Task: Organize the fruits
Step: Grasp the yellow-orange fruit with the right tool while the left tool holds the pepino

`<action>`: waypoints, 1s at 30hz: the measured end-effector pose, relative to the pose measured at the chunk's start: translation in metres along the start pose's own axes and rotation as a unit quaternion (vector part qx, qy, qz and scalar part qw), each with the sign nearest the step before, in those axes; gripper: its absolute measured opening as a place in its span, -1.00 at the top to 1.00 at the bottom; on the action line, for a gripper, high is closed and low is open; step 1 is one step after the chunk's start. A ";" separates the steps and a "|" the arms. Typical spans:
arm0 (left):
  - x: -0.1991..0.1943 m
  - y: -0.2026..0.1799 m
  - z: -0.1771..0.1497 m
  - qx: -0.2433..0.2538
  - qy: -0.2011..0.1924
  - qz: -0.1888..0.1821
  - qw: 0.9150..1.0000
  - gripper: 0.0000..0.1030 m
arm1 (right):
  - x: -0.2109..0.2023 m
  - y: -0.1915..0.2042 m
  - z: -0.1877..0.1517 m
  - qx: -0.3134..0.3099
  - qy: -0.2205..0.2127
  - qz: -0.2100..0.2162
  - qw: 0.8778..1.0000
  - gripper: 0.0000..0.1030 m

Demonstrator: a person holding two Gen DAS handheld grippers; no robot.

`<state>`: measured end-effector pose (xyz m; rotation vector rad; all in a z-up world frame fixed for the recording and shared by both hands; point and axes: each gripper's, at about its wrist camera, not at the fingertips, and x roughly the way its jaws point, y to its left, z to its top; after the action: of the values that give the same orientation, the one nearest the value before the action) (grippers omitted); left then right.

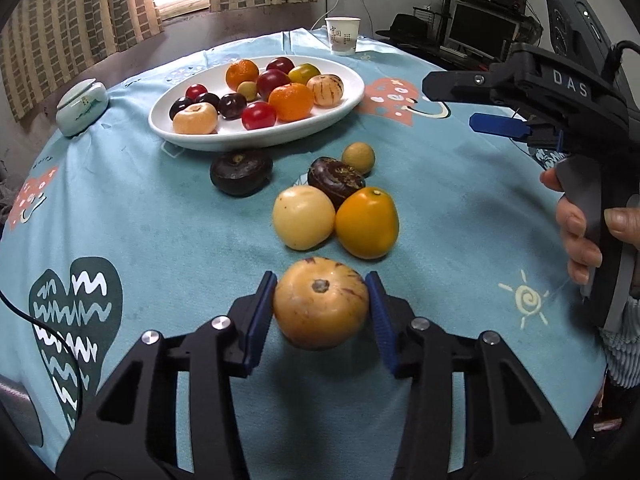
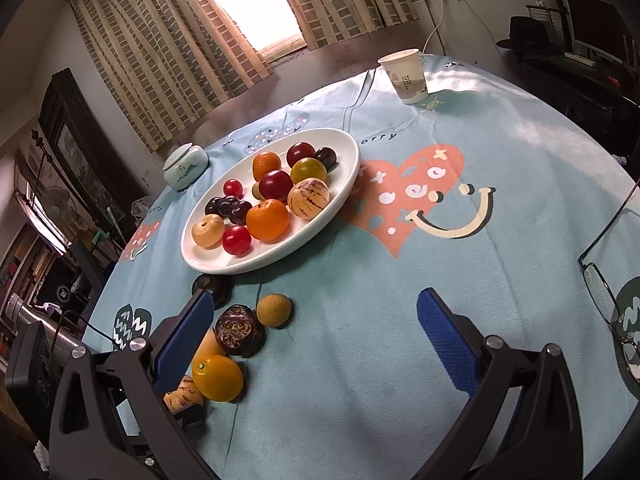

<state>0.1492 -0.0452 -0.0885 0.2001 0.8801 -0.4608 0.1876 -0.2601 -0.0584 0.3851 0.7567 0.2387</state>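
My left gripper (image 1: 320, 304) is shut on a tan striped fruit (image 1: 321, 303), its blue pads pressed against both sides, low over the blue tablecloth. That fruit also shows at the lower left in the right wrist view (image 2: 182, 398). Just beyond it lie a pale yellow fruit (image 1: 303, 217), an orange-yellow one (image 1: 367, 224), a dark purple one (image 1: 336, 178), a small tan one (image 1: 358, 158) and a dark round one (image 1: 241, 172). A white oval plate (image 1: 240, 141) behind them holds several fruits. My right gripper (image 2: 314, 299) hangs open and empty over bare cloth, right of the loose fruits.
A paper cup (image 1: 343, 36) stands at the table's far edge. A lidded ceramic jar (image 1: 82, 109) sits left of the plate. Eyeglasses (image 2: 612, 292) lie at the right edge. A person's hand (image 1: 580, 232) grips the right gripper's handle. A black cable (image 1: 40, 320) crosses the left side.
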 end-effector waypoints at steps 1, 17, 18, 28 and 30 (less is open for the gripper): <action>-0.001 0.001 0.000 -0.004 -0.002 -0.002 1.000 0.11 | -0.001 0.002 -0.001 -0.005 -0.002 0.005 1.000 -0.97; -0.019 0.066 -0.001 -0.130 -0.045 0.061 0.989 0.11 | 0.013 0.076 -0.052 -0.199 0.070 0.038 0.977 -0.46; -0.019 0.065 -0.001 -0.128 -0.045 0.061 0.989 0.11 | 0.014 0.075 -0.053 -0.196 0.075 0.040 0.977 -0.36; -0.014 0.064 0.000 -0.129 -0.040 0.050 0.990 0.10 | 0.032 0.080 -0.057 -0.187 0.126 0.063 0.972 0.20; -0.013 0.064 0.000 -0.127 -0.037 0.047 0.990 0.10 | 0.035 0.074 -0.054 -0.164 0.129 0.073 0.975 0.26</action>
<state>0.1714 0.0151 -0.0795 -0.0102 0.8438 -0.2640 0.1691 -0.1673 -0.0844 0.0946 0.9274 0.5523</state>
